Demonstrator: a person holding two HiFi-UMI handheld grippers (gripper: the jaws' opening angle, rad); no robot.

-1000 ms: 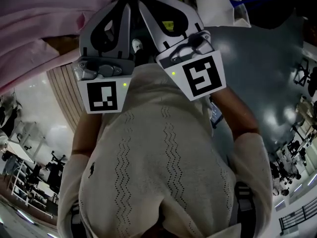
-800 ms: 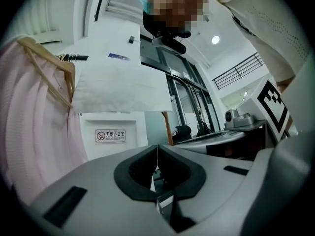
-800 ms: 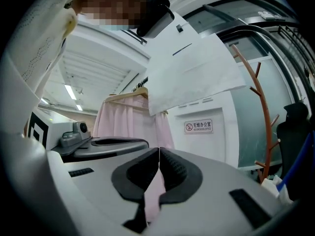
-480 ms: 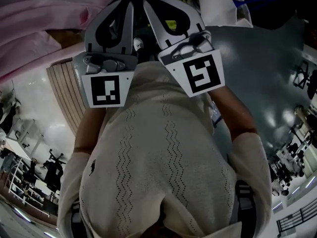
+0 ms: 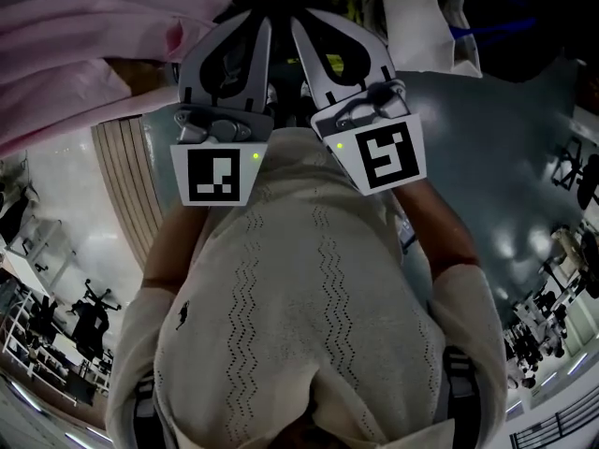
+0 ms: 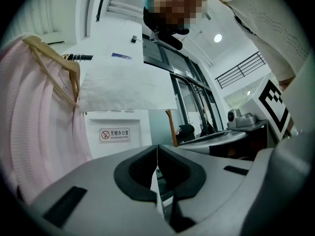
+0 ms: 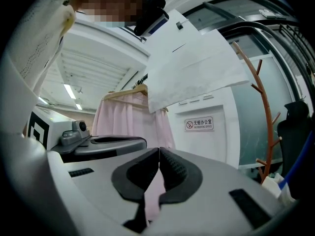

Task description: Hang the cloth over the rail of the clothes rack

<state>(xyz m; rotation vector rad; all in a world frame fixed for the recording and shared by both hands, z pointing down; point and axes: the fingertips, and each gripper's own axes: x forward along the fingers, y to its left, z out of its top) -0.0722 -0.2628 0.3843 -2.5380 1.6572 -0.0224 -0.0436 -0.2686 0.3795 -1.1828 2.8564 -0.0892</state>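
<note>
A white cloth [image 5: 421, 17] hangs spread out up high; it shows in the left gripper view [image 6: 125, 82] and the right gripper view [image 7: 197, 68] too. Beside it a pink garment [image 5: 84, 54] hangs on a wooden hanger [image 6: 54, 73]. My left gripper [image 5: 251, 21] and right gripper [image 5: 309, 21] are raised side by side, pointing up toward the gap between the two fabrics. Both are short of the cloth. The left gripper's [image 6: 157, 149] pads meet with nothing between them. The right gripper [image 7: 159, 151] is shut too, with pink fabric showing behind its jaws.
The person's cream knit sweater [image 5: 299, 325] fills the lower head view. A white wall with a no-smoking sign [image 7: 199, 124] stands behind the hanging fabrics. An orange-brown coat stand [image 7: 263, 117] rises at the right. A short dark bar [image 6: 78, 57] shows by the hanger hook.
Both grippers have drifted a little to the right and lower in the head view, still side by side. Their jaws have stayed shut.
</note>
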